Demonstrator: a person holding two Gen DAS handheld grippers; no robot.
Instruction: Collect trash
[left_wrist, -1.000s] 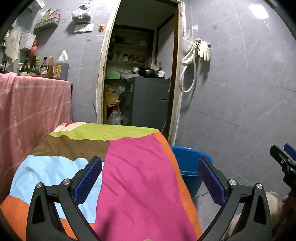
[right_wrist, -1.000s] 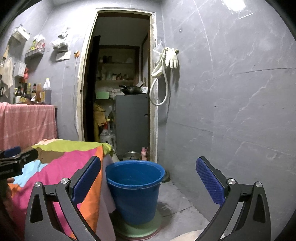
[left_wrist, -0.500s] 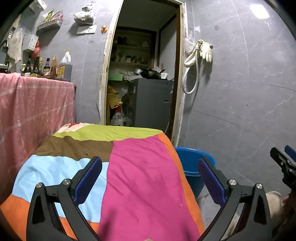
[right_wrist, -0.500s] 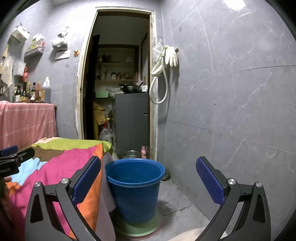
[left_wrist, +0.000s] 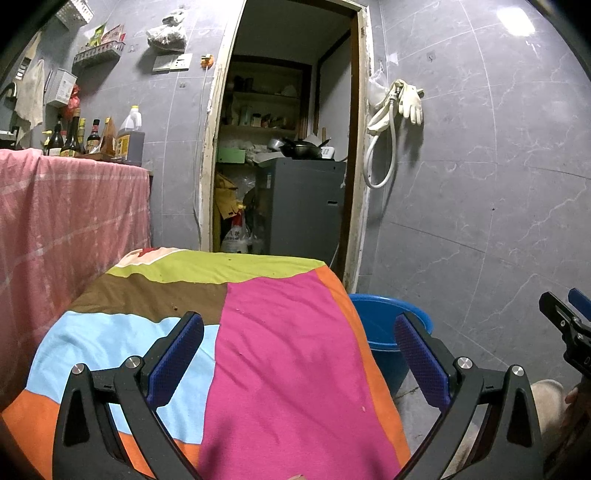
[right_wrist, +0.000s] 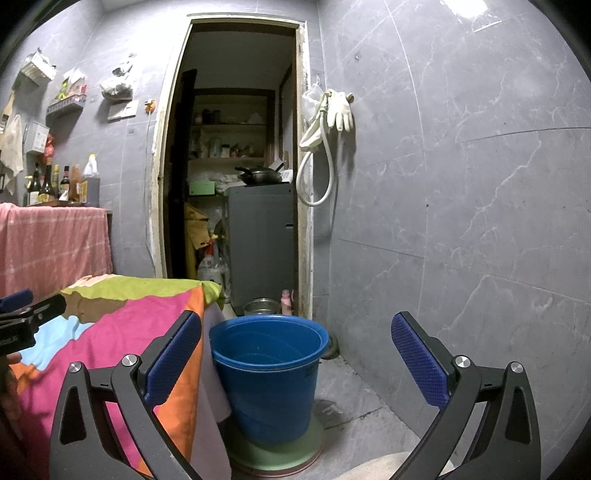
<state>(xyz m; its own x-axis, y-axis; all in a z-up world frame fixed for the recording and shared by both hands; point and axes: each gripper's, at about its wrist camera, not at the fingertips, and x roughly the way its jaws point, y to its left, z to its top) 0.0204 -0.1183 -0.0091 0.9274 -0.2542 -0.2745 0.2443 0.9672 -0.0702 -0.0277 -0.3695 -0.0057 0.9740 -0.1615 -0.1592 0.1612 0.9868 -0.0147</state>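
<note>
**Around the tiled room**

A pink checked cloth (left_wrist: 66, 218) drapes a counter bearing dark bottles (left_wrist: 75, 136). Through the open doorway (right_wrist: 236, 147) stands a grey cabinet (right_wrist: 262, 243) with a black wok (right_wrist: 260, 175) on top. White gloves (right_wrist: 341, 109) and a hose (right_wrist: 314, 162) hang on the wall.

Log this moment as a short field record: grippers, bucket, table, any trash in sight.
left gripper: open, empty, over the table
right gripper: open, empty, aimed at the bucket
blue bucket: upright on the floor on a green disc, beside the table's right edge
table: covered by a multicoloured cloth
trash: none seen on the cloth; only tiny specks
doorway: open, behind table and bucket
</note>
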